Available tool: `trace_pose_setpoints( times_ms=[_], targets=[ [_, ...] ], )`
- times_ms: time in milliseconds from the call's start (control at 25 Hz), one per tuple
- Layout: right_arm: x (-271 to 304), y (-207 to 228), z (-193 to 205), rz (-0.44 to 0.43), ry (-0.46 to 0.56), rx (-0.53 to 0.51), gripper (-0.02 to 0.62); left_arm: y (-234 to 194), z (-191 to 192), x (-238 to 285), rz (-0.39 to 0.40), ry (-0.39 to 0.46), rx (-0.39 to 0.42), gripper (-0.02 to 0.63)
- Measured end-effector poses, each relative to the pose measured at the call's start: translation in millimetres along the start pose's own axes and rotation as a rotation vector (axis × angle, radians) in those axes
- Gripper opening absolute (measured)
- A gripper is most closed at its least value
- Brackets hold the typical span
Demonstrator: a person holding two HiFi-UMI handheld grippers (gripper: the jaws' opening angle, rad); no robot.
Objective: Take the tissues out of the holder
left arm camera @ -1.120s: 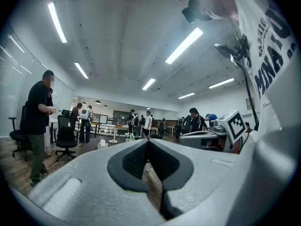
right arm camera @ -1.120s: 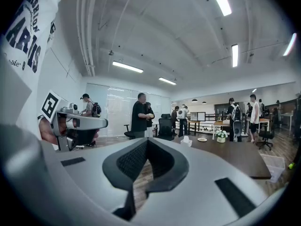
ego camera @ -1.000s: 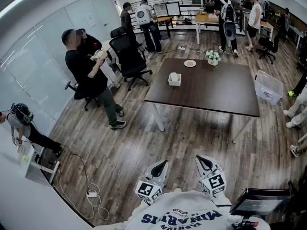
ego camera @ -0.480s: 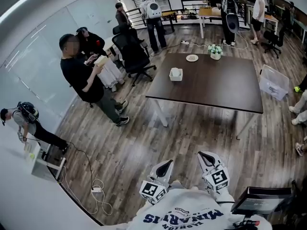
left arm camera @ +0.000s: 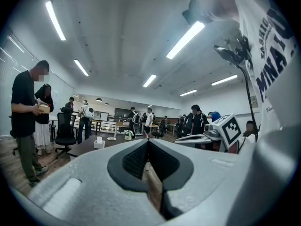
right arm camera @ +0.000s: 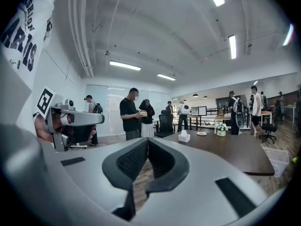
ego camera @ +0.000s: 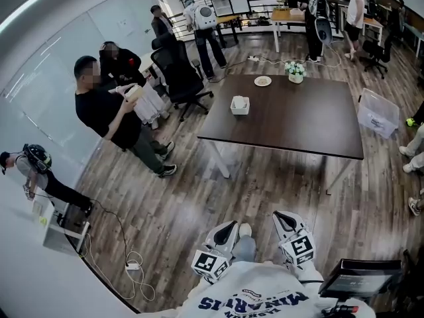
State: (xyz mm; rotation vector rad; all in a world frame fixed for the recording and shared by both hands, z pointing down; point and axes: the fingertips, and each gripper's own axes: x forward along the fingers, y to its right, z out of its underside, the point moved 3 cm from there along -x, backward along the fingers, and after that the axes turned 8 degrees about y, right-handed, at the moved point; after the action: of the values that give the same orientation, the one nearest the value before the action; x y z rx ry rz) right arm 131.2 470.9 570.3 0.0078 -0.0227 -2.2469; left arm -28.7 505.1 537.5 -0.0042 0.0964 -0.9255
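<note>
The tissue holder [ego camera: 240, 105] is a small white box with a tissue sticking up, on the left part of a dark brown table [ego camera: 298, 128] several steps ahead. It also shows far off as the white holder [left arm camera: 99, 142] in the left gripper view and the holder [right arm camera: 184, 136] in the right gripper view. My left gripper [ego camera: 227, 227] and right gripper [ego camera: 283, 217] are held close to my body at the bottom of the head view, far from the table. Both are shut with nothing between their jaws, as the left gripper [left arm camera: 148, 141] and right gripper [right arm camera: 147, 140] tips meet.
A small plate [ego camera: 263, 81] and a flower pot [ego camera: 295, 72] stand at the table's far edge. A person in black [ego camera: 106, 114] and an office chair [ego camera: 180, 78] are left of the table, a plastic bin [ego camera: 378, 115] to its right. Cables [ego camera: 129, 267] lie on the wooden floor at left.
My view has advanced a little toward the table. The person in black has drifted left in the picture. My knee now shows between the grippers, which stay shut.
</note>
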Motion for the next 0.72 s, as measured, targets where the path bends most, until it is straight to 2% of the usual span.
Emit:
trace_pose_setpoints(
  times_ms=[320, 720],
  targets=[
    [41.2, 21.3, 6.1, 0.027, -0.028, -0.011, 0.008, -40.8, 10.3, 32.3, 0.019, 0.006, -0.026, 0.005],
    [133.9, 48.1, -2.5, 0.029, -0.023, -0.015, 0.008, -129.3, 20.1, 87.5, 0.041, 0.005, -0.056, 0.005]
  ],
)
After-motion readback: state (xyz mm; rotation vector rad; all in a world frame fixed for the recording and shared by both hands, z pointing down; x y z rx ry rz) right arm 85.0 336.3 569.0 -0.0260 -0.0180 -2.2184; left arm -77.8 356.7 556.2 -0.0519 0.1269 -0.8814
